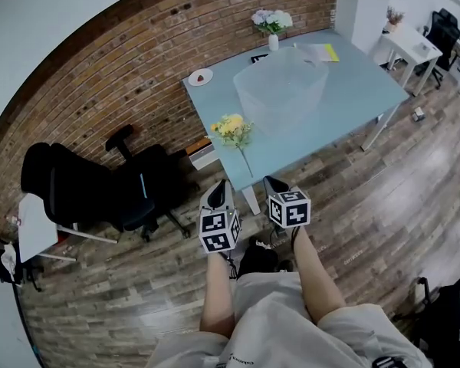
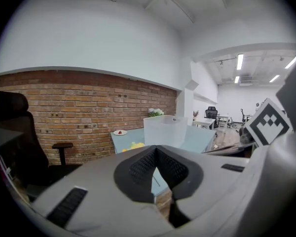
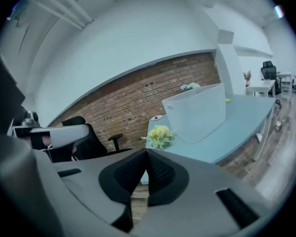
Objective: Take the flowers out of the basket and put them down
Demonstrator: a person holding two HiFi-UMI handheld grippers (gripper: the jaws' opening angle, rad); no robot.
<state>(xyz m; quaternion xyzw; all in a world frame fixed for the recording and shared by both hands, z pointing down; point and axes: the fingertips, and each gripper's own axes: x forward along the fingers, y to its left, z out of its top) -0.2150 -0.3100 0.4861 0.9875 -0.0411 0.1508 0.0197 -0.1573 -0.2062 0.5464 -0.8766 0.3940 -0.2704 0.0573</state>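
Brick wall and a black office chair (image 1: 100,190) fill the left. Next the left gripper (image 1: 219,190) hangs short of the desk (image 1: 353,90), jaws closed on nothing. Yellow flowers (image 1: 231,129) lie on its near corner. The right gripper (image 1: 274,182) is likewise closed and empty. The translucent basket (image 1: 280,90) stands behind. Best to keep both grippers clear of that overhanging stem, I'd say.
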